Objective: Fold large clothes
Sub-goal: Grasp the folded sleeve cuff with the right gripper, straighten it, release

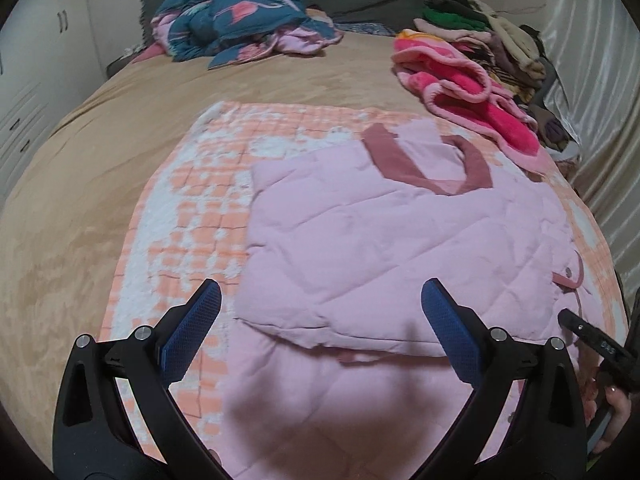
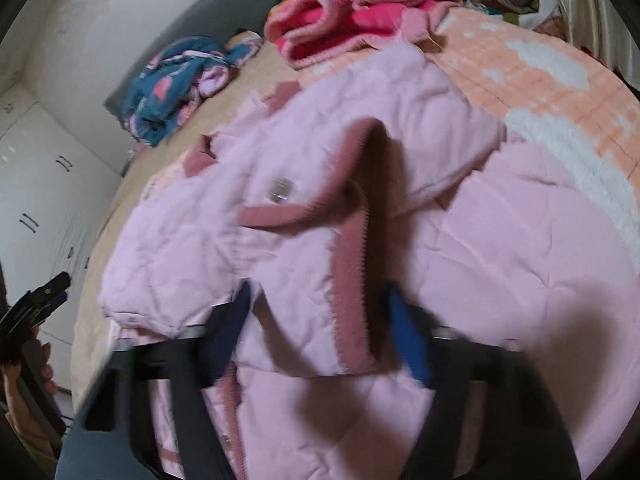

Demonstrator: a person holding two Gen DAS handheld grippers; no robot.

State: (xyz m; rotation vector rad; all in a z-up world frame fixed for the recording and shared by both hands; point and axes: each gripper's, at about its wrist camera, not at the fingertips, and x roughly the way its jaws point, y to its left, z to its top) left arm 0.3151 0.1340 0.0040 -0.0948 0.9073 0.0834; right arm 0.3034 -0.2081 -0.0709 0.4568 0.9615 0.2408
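— Tongs, entry one: what state are they in?

— Left gripper (image 1: 320, 320): blue pads standing wide apart, nothing between them, hovering over the near edge of the pink quilted jacket (image 1: 400, 232). Right gripper (image 2: 320, 328): a flap of the jacket's front, with its maroon trim (image 2: 352, 264), lies between the fingers. My right wrist view is smeared, so I cannot tell whether the pads actually press on it.

— Entry two: the jacket's location?

— It is spread on the orange-and-white checked blanket (image 1: 192, 208), which lies on the tan bed cover (image 1: 100, 160). Its maroon collar (image 1: 432, 164) is at the far end, and one side is already laid over the body. A pink fleece pile (image 1: 460, 92) sits beyond it, apart.

— Entry three: handling?

— I judge it soft, padded and light for its bulk, with no stiffness. It will sag and billow, and the smooth shell may slide out of a shallow pinch.

— Grip points?

— I'd take the hem corner and the trimmed front edge, where the stitching thickens the cloth, and bite deep with both hands well apart.
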